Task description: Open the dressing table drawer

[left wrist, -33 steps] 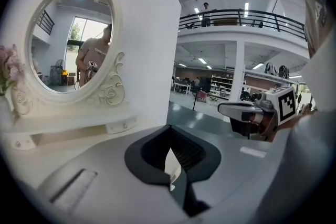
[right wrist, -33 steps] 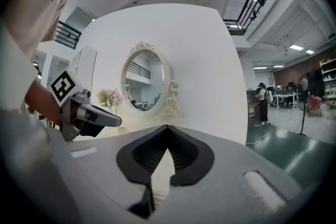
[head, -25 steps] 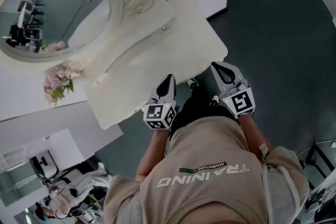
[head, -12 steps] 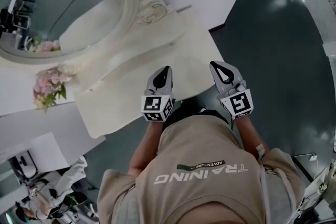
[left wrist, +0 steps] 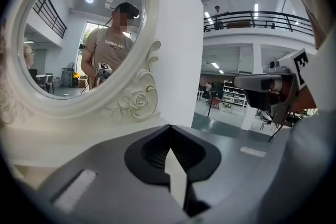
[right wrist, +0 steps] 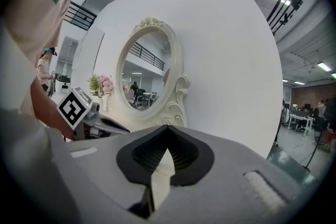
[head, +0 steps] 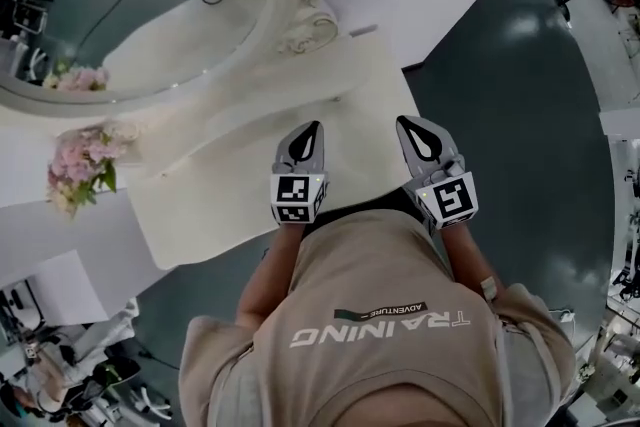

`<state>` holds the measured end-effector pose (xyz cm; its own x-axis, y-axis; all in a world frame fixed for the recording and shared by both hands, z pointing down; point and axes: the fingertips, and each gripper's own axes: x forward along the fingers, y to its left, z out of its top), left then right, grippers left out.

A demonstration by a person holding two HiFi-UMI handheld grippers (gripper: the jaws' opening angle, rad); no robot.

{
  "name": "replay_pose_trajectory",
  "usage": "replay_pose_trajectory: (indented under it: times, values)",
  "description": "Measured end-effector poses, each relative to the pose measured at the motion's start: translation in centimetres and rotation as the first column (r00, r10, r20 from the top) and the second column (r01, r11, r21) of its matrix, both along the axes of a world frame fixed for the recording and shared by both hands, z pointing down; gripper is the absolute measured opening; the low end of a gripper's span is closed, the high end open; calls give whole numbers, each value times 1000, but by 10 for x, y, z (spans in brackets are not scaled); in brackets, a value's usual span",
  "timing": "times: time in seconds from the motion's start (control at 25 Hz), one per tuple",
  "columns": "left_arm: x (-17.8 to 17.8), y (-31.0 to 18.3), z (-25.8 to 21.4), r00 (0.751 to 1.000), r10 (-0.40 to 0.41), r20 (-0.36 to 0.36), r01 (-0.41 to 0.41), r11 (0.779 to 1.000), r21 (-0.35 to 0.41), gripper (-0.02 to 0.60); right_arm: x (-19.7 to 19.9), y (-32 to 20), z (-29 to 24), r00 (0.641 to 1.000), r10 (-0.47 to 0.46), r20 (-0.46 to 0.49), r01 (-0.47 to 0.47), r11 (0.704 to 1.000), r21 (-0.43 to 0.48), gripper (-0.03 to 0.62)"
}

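Observation:
The white dressing table [head: 225, 185] lies below me, its top bare under the grippers. No drawer front shows in any view. My left gripper [head: 312, 128] hovers over the table top near its front edge, jaws shut and empty. My right gripper [head: 408, 124] hangs beside it at the table's right corner, also shut on nothing. In the left gripper view the shut tips [left wrist: 169, 127] point at the carved mirror frame [left wrist: 137, 99]. The right gripper view shows its shut tips [right wrist: 167, 127] facing the oval mirror [right wrist: 144, 73].
The oval mirror [head: 120, 15] stands at the table's back and reflects me. A bunch of pink flowers [head: 78, 170] sits at the table's left end. A white wall [right wrist: 231, 71] rises behind the table. Dark floor [head: 520, 135] spreads to the right.
Both grippers have moved forward from the table's front edge to above its top. The mirror and flowers have slid left and up in the head view.

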<state>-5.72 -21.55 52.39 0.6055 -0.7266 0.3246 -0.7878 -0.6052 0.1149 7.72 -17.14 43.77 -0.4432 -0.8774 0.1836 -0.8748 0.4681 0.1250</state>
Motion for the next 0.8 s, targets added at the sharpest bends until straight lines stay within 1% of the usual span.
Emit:
replay_pose_trajectory:
  times: [0.16, 0.36, 0.44, 0.52, 0.6, 0.72, 0.8]
  values:
    - [-4, -10, 9, 999, -54, 9, 54, 998, -35, 20, -4, -20, -7, 999, -49, 0, 49, 999, 13, 3]
    - [-4, -24, 26, 989, -147, 31, 149, 985, -91, 19, -4, -46, 4, 991, -128, 34, 128, 992, -10, 3]
    - [-4, -27, 37, 981, -186, 49, 190, 975, -114, 19, -5, -54, 7, 983, -178, 45, 178, 984, 2, 3]
    - [-3, -31, 47, 973, -223, 66, 229, 965, -124, 20, -6, -64, 6, 972, -233, 25, 232, 972, 36, 3]
    - [0, -37, 56, 963, -257, 84, 267, 954, -136, 20, -2, -73, 11, 963, -268, 9, 267, 963, 41, 3]
    - [4, -40, 72, 944, -310, 110, 325, 929, -174, 20, 8, -77, 33, 957, -286, 46, 288, 957, -24, 3]
    - [9, -44, 82, 936, -329, 125, 348, 918, -192, 20, 12, -80, 46, 952, -299, 63, 302, 952, -52, 3]
